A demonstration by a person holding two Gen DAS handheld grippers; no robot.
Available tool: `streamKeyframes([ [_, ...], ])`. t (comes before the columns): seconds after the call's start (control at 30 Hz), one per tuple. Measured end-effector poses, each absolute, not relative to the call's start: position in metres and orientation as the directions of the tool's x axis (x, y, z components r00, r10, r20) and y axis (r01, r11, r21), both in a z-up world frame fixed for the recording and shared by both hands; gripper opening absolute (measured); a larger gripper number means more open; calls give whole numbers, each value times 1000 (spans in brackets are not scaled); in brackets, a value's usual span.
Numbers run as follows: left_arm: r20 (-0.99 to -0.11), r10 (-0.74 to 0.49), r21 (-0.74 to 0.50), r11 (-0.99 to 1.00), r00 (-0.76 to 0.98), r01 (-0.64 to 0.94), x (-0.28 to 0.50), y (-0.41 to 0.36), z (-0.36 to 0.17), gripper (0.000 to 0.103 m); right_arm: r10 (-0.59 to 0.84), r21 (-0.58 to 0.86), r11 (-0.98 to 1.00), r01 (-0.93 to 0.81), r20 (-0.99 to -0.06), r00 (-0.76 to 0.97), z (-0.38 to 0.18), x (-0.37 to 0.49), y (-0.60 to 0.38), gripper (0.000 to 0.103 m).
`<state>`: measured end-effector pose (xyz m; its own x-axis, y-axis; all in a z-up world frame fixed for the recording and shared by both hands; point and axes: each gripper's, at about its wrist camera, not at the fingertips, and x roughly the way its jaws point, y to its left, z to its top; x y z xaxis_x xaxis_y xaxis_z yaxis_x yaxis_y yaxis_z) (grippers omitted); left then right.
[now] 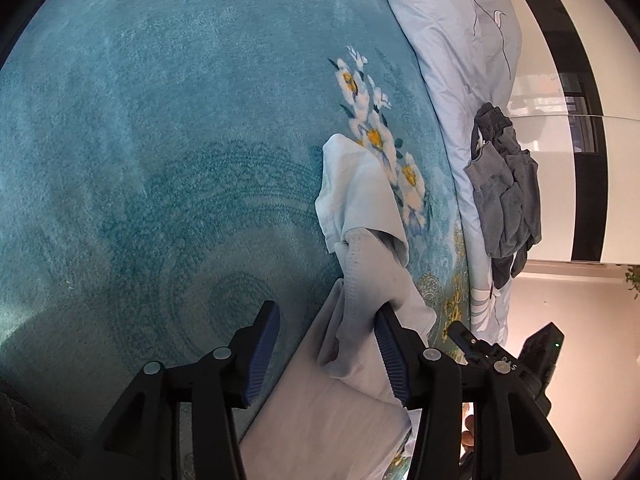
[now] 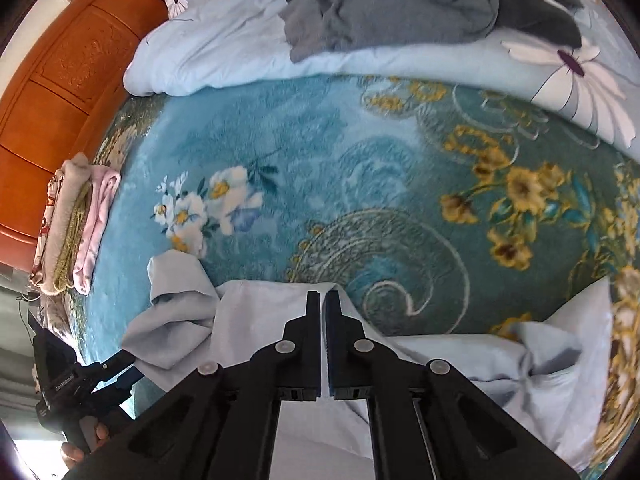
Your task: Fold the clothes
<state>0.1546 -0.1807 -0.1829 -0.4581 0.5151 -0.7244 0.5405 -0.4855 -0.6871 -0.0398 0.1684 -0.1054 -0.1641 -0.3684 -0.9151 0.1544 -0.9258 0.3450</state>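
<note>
A pale blue garment (image 1: 360, 200) lies crumpled on the teal floral blanket (image 1: 160, 140). My left gripper (image 1: 326, 344) is open; a stitched fold of the garment hangs between its fingers and drapes over the right pad (image 1: 390, 360). In the right wrist view the same garment (image 2: 256, 320) spreads under my right gripper (image 2: 322, 300), which is shut with the fabric's upper edge pinched at its tips. The left gripper (image 2: 124, 372) appears at the lower left, held by a hand. The right gripper (image 1: 460, 334) also shows beside the garment.
A heap of dark grey clothes (image 2: 384, 4) sits on the light blue duvet (image 2: 224, 40) at the far side. A folded stack of pink and beige clothes (image 2: 76, 224) rests near the orange wooden headboard (image 2: 60, 80). A white and black wardrobe (image 1: 580, 120) stands beyond the bed.
</note>
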Motion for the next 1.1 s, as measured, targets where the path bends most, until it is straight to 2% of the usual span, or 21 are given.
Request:
streamKeyframes([
  [0.03,-721,519,-690,-477,-460,544,155,-181,-184,55,-373,355,-925,134,-916,-148,-114,-40,166,17],
  [0.1,-711,526,-699,-461,-466,546,154,-183,-186,55,-382,373,-923,93,-917,-117,-132,-40,161,23],
  [0.23,-690,540,-719,-441,-481,536,152,-184,-187,55,-396,396,-918,23,-914,-85,-149,-44,156,23],
  [0.27,-684,545,-725,-436,-485,533,152,-184,-187,55,-388,388,-921,22,-918,-82,-149,-45,154,22],
  [0.3,-678,551,-731,-430,-488,530,151,-185,-188,56,-377,377,-926,25,-923,-80,-149,-46,150,11],
  [0.33,-672,556,-736,-423,-490,529,150,-185,-189,57,-365,363,-931,40,-927,-85,-145,-49,145,4],
  [0.53,-618,597,-777,-366,-512,511,144,-189,-195,61,-290,247,-949,194,-928,-235,-85,-87,99,3],
  [0.77,-575,614,-805,-307,-541,508,141,-198,-199,66,-224,77,-948,308,-850,-478,-2,-141,34,3],
  [0.93,-581,613,-793,-277,-536,543,142,-204,-206,66,-183,37,-947,318,-878,-442,-25,-156,5,3],
  [1.1,-588,598,-793,-292,-544,535,140,-207,-204,66,-255,100,-925,368,-880,-400,-37,-127,-2,3],
])
